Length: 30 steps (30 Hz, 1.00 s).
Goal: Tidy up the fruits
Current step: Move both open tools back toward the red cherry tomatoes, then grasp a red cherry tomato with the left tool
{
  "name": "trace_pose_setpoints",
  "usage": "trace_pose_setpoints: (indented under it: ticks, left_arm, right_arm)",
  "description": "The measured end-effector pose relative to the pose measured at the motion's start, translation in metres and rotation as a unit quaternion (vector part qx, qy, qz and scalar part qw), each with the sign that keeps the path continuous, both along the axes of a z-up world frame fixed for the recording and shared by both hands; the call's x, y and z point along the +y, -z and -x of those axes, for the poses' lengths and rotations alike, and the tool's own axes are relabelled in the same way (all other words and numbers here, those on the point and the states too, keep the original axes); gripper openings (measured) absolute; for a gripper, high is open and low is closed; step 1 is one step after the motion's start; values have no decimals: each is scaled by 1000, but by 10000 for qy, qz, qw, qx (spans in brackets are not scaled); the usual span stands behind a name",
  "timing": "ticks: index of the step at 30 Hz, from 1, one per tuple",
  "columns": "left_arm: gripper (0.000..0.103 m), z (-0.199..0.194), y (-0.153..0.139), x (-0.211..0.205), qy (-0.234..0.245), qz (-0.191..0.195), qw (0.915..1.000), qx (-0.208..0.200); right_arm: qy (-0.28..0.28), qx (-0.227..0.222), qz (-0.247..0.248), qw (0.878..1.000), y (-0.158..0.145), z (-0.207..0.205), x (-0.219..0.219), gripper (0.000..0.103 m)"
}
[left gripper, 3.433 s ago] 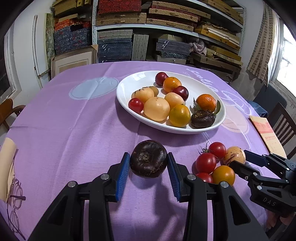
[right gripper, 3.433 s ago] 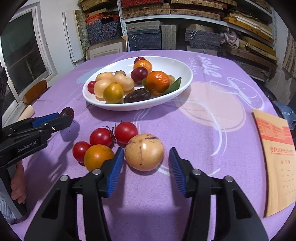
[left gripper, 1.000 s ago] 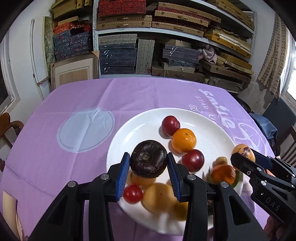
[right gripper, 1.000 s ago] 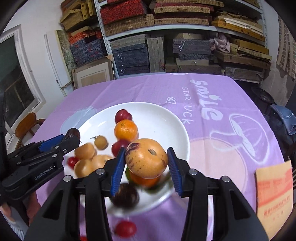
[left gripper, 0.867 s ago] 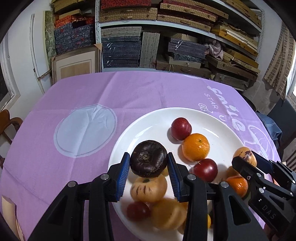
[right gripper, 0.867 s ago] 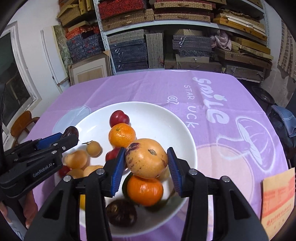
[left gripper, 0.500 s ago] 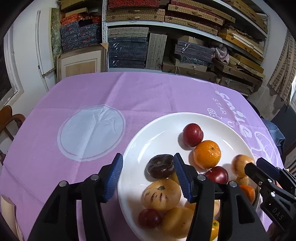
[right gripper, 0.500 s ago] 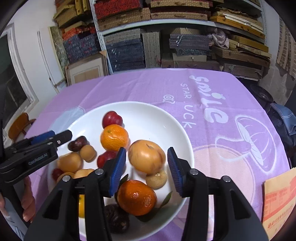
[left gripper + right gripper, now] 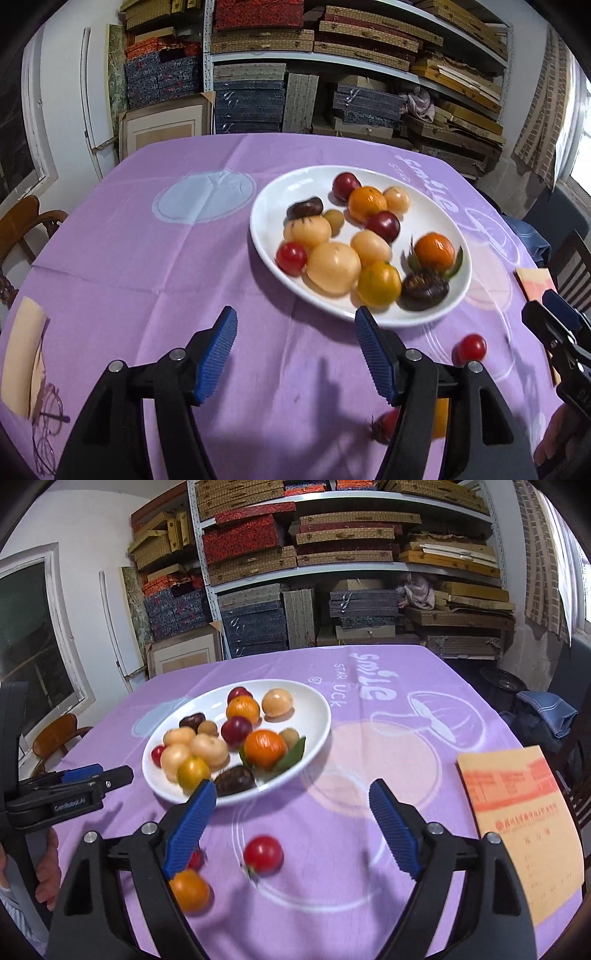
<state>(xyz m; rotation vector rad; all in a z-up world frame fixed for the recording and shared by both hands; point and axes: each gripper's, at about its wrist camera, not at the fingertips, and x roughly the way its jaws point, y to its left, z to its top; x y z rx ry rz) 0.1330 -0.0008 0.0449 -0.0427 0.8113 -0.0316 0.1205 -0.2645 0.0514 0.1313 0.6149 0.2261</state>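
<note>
A white plate (image 9: 266,201) (image 9: 320,706) on the purple cloth holds several fruits. Among them are a dark brown fruit (image 9: 305,207) (image 9: 192,720) and a pale orange round fruit (image 9: 396,199) (image 9: 277,702). My left gripper (image 9: 295,349) hangs over bare cloth in front of the plate, jaws opening, nothing between them. My right gripper (image 9: 291,805) is also short of the plate, jaws opening and empty. Below it on the cloth lie a red tomato (image 9: 263,854) (image 9: 470,347), an orange fruit (image 9: 189,890) and a small tomato (image 9: 195,860), partly hidden by a finger.
A tan envelope (image 9: 524,827) lies at the right edge of the table. A hand (image 9: 48,871) holds the left gripper (image 9: 92,775). Eyeglasses (image 9: 48,417) lie at the near left. Wooden chairs (image 9: 22,225) and full shelves (image 9: 332,572) surround the table.
Both grippers let go of their fruits onto the plate, opened wide and drew back toward the near side of the table. The plate now sits farther away in both views.
</note>
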Motion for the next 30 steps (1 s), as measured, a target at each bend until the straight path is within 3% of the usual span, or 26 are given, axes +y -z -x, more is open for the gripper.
trace_pose_setpoints:
  ticks: [6,13,19,28,30]
  left_arm:
    - [67,34,19,-20,346,-354,9988,31]
    - [67,36,33,-31,539,-535,9971,55]
    - [67,41,29,-33,784,-232,9966,-41]
    - [69,63,28,-59,1306,-354,9907,-123]
    - [76,69,31,-66,1442,-468,9883,-134]
  right_arm:
    - [-173,26,182,9997,9,15,1,87]
    - [5,140,-232,9996,8,9,-18,90]
    - [-17,227,-275,9994,9,7,-20,90]
    - [13,250,-307,9992,9,6,-20,90]
    - [29,262,-348,9990,8,6,-23,90]
